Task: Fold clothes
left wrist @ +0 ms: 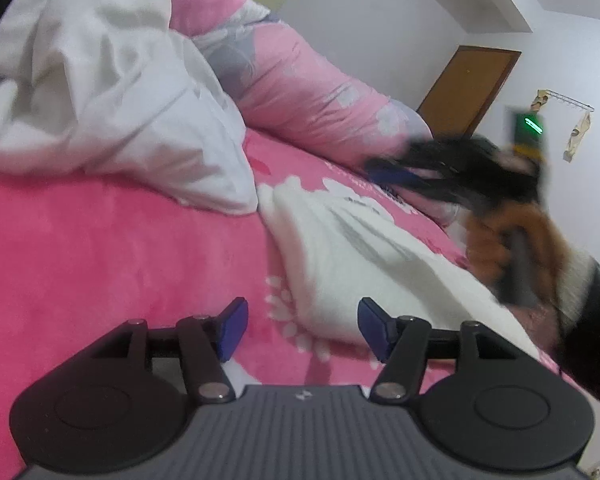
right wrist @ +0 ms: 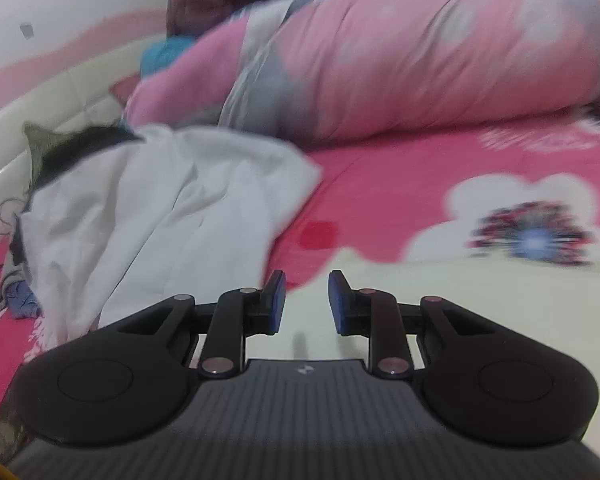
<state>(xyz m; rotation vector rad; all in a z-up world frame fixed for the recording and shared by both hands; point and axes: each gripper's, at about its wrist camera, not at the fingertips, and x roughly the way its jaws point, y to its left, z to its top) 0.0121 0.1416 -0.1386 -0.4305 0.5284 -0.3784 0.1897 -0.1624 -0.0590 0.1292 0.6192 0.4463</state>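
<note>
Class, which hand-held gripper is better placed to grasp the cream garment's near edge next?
Probably left: the left hand-held gripper stands open at the near edge of the cream garment; the right hand-held gripper is blurred at its far end.

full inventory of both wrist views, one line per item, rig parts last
white knit garment: 1, white, flat on the bed ahead of the left gripper
white shirt pile: 1, white, crumpled, left part of the bed
bed cover: 1, hot pink with white flowers, under everything
rolled duvet: 1, pale pink and grey, along the far side
door: 1, brown, far wall
left gripper: 1, black with blue pads, jaws opening, nothing between them
right gripper: 1, black with blue pads, narrow gap, empty, over the white knit
person's hand: 1, blurred, on the right gripper's handle
</note>
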